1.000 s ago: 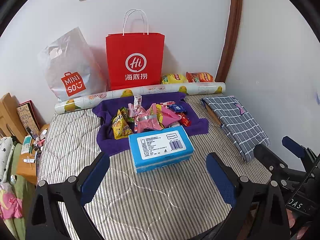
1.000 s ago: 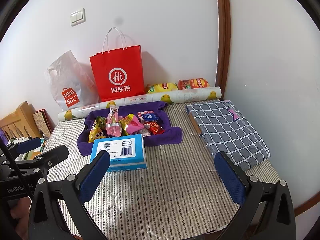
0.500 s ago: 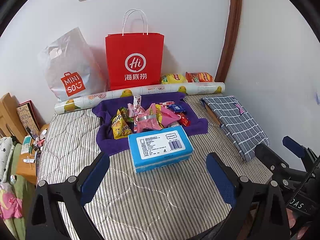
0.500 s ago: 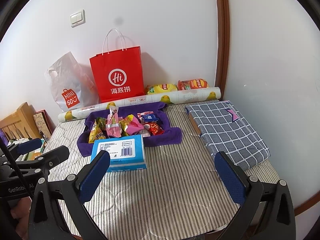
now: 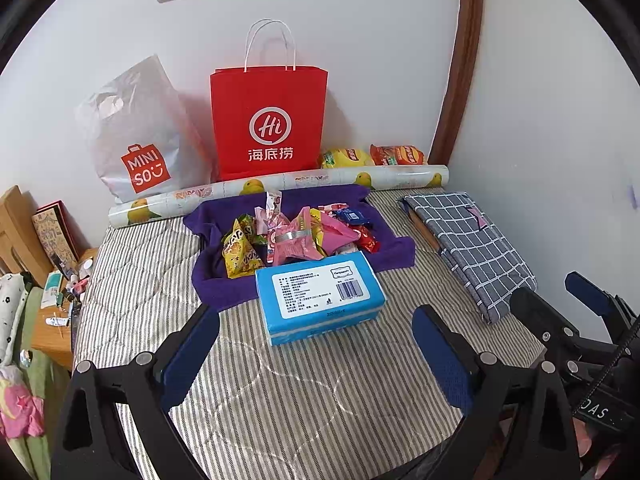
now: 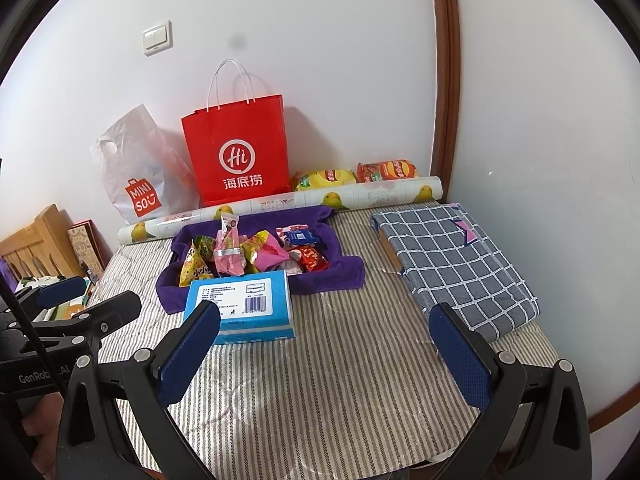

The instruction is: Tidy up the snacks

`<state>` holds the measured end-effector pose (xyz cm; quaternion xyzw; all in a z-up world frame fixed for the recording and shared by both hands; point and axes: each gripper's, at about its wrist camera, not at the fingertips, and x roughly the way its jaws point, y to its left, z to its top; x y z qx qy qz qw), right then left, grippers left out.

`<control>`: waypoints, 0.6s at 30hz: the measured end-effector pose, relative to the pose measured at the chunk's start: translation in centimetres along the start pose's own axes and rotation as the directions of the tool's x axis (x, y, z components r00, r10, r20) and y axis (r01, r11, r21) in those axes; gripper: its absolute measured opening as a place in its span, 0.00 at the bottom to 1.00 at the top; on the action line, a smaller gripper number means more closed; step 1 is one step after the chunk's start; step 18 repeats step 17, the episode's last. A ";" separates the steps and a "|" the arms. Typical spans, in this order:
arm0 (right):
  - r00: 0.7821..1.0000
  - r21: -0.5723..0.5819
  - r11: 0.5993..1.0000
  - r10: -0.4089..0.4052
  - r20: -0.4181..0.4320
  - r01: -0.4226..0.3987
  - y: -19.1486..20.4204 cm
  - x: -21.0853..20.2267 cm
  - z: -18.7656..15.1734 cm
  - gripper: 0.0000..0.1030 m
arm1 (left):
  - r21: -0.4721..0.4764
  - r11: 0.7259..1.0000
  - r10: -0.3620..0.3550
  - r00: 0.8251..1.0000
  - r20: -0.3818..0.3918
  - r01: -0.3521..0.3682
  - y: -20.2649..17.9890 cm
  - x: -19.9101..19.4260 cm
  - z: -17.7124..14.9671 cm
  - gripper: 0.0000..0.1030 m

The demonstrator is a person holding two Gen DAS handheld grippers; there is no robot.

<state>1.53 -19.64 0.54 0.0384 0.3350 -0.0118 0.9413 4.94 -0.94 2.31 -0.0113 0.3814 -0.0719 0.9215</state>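
Note:
A heap of small snack packets (image 5: 296,234) (image 6: 256,254) in yellow, pink, red and blue lies on a purple cloth (image 5: 224,220) (image 6: 344,272) spread on a striped quilted surface. In front of the cloth sits a blue tissue box (image 5: 320,296) (image 6: 244,306) with a white label. My left gripper (image 5: 316,354) hovers open above the near surface, short of the box. My right gripper (image 6: 326,346) is open too, to the right of the box, its left pad overlapping the box's near corner in view. Neither holds anything.
A red paper bag (image 5: 270,118) and a white plastic bag (image 5: 136,136) lean on the back wall behind a rolled duck-print sheet (image 5: 280,186). Two chip bags (image 5: 372,156) lie beside them. A folded checked cloth (image 5: 472,244) lies at the right. A cluttered wooden stand (image 5: 52,304) sits left.
Both views have shifted only slightly; the objects and both open grippers stand as before.

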 end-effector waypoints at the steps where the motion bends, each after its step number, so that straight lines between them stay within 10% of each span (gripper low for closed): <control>1: 1.000 0.000 1.000 0.000 0.000 0.000 0.0 0.0 0.0 1.00 | -0.001 1.000 0.000 1.000 0.000 0.000 0.0 0.0 0.0 0.95; 18: 1.000 -0.002 1.000 0.010 0.015 -0.010 0.2 -0.7 -0.2 1.00 | 0.003 1.000 0.006 1.000 0.010 -0.006 -0.2 0.0 -0.2 0.95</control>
